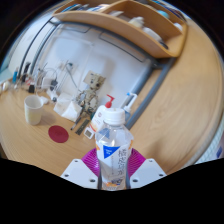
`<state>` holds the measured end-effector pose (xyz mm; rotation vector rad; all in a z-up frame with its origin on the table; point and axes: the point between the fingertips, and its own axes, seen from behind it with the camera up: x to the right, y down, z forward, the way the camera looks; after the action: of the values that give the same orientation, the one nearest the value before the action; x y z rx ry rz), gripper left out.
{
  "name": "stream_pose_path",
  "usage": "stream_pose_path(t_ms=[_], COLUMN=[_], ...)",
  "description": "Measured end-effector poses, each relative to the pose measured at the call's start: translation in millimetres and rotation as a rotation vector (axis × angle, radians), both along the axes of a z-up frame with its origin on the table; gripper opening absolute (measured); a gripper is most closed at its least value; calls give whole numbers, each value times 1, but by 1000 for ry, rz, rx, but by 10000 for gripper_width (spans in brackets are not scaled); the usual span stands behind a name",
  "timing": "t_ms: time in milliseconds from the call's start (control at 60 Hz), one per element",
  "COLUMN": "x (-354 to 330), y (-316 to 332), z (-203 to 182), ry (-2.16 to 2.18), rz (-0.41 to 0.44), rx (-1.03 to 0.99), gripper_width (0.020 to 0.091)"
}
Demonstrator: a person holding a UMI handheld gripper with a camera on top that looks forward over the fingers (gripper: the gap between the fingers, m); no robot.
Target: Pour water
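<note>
While the fingers [115,172] clamp it, the bottle [113,142] stands upright

A bottle [113,145] stands upright between the gripper [115,168] fingers, its cap rising just ahead of them. Beyond it on the table [35,140], a coaster [58,132] lies to the left, and a mug [35,110] stands farther left. Behind the bottle a pump dispenser [107,104] stands, with what may be a small rack [68,103] left of it. A shelf [140,22] hangs on the wall above.
</note>
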<state>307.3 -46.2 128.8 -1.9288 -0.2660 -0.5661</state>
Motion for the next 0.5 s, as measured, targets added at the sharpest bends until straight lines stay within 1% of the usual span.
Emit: stream_pose_path(t_ms=[150,317,333,350,467,483,500], x=[-40,-93,-95,-103,-138,-139,-145], y=[50,92,99,100,121,127,128], z=[13,10,12,12,14,14,13], ry=[-324,-618,-645,-673,-855,-877,-902], rz=[123,257,285,285,367,393,391], rx=[-90,-186,-194,-197,-219,-216,-216], gripper_width=[320,320,321,321,321,320,322])
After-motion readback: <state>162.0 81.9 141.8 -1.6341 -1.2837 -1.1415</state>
